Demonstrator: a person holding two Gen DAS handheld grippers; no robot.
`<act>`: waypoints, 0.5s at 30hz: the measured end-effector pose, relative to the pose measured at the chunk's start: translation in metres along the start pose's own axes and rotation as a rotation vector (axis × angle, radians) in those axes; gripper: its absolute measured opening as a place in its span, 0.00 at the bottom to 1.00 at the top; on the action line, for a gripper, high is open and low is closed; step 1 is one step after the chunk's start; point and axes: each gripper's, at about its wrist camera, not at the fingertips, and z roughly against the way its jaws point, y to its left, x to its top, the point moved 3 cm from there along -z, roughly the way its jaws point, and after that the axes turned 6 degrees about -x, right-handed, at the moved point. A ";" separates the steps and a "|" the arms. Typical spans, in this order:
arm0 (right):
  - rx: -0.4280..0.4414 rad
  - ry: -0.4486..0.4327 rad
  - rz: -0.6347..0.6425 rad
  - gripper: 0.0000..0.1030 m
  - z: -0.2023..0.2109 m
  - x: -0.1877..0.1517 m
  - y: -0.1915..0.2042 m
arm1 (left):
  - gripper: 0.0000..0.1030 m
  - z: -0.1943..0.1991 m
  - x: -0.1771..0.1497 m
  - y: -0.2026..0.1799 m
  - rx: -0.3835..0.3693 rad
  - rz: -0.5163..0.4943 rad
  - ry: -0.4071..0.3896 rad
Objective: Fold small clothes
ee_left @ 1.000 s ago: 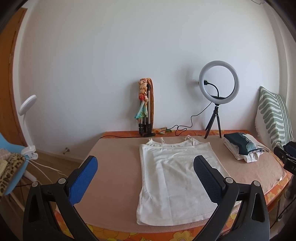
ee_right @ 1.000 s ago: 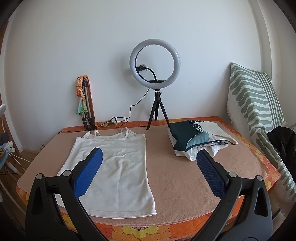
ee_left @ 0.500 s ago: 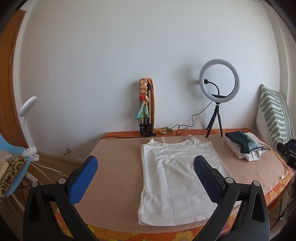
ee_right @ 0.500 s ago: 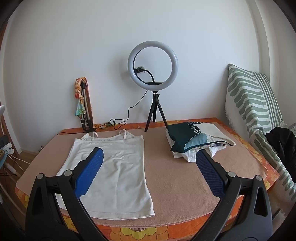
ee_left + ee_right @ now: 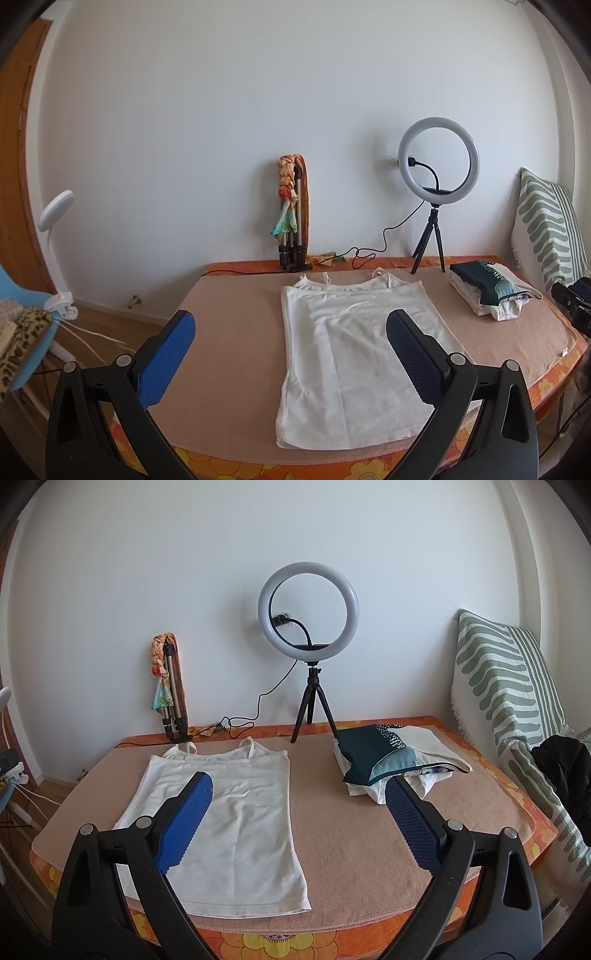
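A white strappy top (image 5: 347, 354) lies flat on the tan mat (image 5: 229, 339), straps toward the wall; it also shows in the right wrist view (image 5: 236, 819). A pile of folded clothes (image 5: 391, 764), dark teal on top, sits at the mat's right back, and shows in the left wrist view (image 5: 487, 291). My left gripper (image 5: 291, 321) is open and empty, held before the table's near edge, above the top's hem. My right gripper (image 5: 299, 790) is open and empty, held before the near edge, between the top and the pile.
A ring light on a small tripod (image 5: 308, 627) and a folded tripod with a scarf (image 5: 168, 690) stand at the wall, with a black cable (image 5: 240, 723) between. A green striped cushion (image 5: 509, 686) leans at right. A clip lamp (image 5: 55, 221) and blue chair (image 5: 22, 332) stand left.
Both grippers have shifted slightly with small view drift; the scene sits a little farther in the left view. Both stay open and empty. The clothes have not moved.
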 end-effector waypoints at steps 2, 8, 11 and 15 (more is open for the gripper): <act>-0.004 -0.003 0.006 0.94 0.000 -0.001 0.001 | 1.00 0.001 0.000 0.000 0.006 -0.001 -0.005; 0.004 0.000 0.002 0.94 0.000 -0.002 0.000 | 1.00 0.001 -0.002 0.004 0.013 0.007 -0.004; 0.009 0.005 -0.001 0.94 0.000 -0.002 0.000 | 1.00 0.001 -0.002 0.003 0.016 0.002 -0.006; 0.016 0.011 -0.002 0.94 -0.001 -0.002 0.000 | 1.00 0.000 -0.003 0.003 0.017 0.001 -0.003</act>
